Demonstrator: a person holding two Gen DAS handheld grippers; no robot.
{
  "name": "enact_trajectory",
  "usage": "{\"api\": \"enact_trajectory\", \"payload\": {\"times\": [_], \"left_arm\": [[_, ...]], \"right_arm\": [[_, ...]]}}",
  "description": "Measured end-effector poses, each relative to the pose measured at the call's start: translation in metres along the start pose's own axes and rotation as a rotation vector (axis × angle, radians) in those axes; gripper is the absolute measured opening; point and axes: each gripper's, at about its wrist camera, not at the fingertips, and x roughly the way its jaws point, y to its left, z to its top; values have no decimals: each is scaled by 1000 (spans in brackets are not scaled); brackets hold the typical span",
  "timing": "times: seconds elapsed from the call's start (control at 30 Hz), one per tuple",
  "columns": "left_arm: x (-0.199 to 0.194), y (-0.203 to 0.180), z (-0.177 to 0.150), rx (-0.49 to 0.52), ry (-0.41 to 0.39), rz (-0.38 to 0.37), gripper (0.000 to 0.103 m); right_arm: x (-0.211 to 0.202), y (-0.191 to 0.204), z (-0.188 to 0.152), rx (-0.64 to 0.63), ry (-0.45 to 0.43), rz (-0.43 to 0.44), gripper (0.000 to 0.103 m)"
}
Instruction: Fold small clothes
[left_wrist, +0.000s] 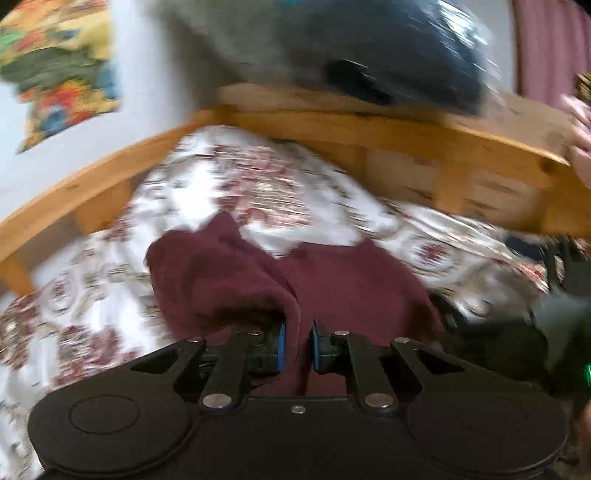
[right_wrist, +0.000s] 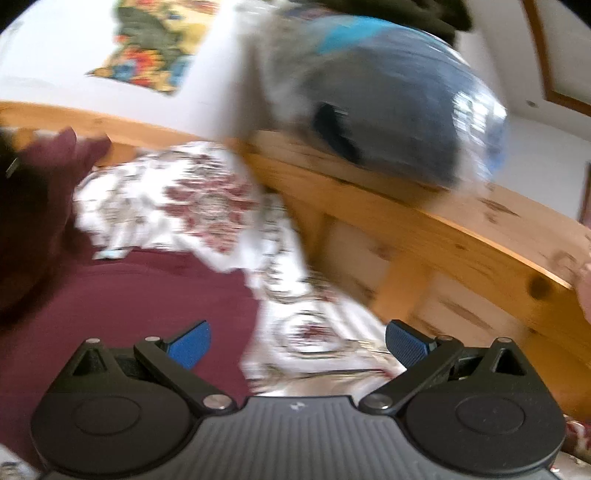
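A maroon garment (left_wrist: 332, 280) lies on the floral bedspread (left_wrist: 236, 184). My left gripper (left_wrist: 298, 345) is shut on a fold of this maroon cloth, which runs between the blue pads and drapes forward from them. In the right wrist view the same maroon garment (right_wrist: 129, 291) spreads across the lower left, with one part lifted at the far left. My right gripper (right_wrist: 297, 345) is open, its blue fingertips (right_wrist: 192, 347) wide apart. Nothing sits between them; the left tip hangs over the garment's edge, the right over the bedspread. Both views are blurred.
A pine bed frame (left_wrist: 369, 125) rims the bedspread at the back and left. A dark blue bundle in clear plastic (right_wrist: 399, 122) rests on its top rail. A colourful picture (left_wrist: 62, 70) hangs on the white wall. A hand (left_wrist: 580, 133) shows at the right edge.
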Motion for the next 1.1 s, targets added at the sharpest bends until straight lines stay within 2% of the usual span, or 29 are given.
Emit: {"api": "enact_trajectory", "payload": {"times": [0.13, 0.33, 0.43, 0.5, 0.63, 0.7, 0.87, 1.0, 1.1], "left_arm": [[21, -30, -12, 52, 48, -62, 14], [28, -47, -31, 95, 60, -50, 16], [23, -49, -32, 97, 49, -54, 21], [16, -46, -31, 84, 20, -56, 33], [2, -45, -32, 70, -71, -111, 46], [-6, -46, -33, 73, -108, -122, 61], [-30, -47, -35, 88, -211, -125, 79], [-48, -43, -43, 49, -287, -25, 98], [-52, -30, -51, -4, -278, 21, 101]], "right_arm": [[16, -23, -7, 50, 39, -42, 103], [25, -31, -11, 81, 62, -23, 103], [27, -29, -9, 79, 60, -13, 103], [26, -28, -8, 82, 62, -9, 103], [24, -31, -7, 99, 61, -10, 103], [23, -32, -6, 107, 58, -12, 103], [21, -31, -5, 104, 52, -11, 103], [19, -28, -2, 99, 45, 4, 103], [16, -25, 0, 98, 19, 21, 103]]}}
